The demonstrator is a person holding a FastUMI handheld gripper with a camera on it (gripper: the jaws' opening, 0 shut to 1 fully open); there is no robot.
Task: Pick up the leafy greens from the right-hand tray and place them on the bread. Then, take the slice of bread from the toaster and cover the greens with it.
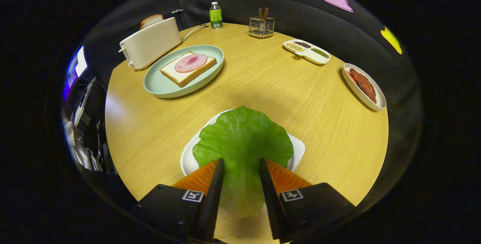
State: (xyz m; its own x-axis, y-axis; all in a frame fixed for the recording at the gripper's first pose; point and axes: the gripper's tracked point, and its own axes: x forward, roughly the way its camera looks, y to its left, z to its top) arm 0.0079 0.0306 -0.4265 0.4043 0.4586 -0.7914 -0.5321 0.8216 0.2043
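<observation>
A large green lettuce leaf (242, 138) lies over a white tray (298, 150) just ahead of me. Its near end runs back between the fingers of my gripper (241, 161), and both fingers press against its sides. Beyond it to the left, a pale green plate (158, 86) holds a slice of bread (176, 73) topped with a pink round of ham (191, 62). Behind the plate stands a cream toaster (150, 43) with a second bread slice (151, 20) poking out of its slot.
At the back of the round wooden table (285, 90) stand a green bottle (215, 15) and a wire holder with utensils (261, 26). To the right are a divided dish of beans (307, 51) and an oval dish with reddish-brown meat (363, 85).
</observation>
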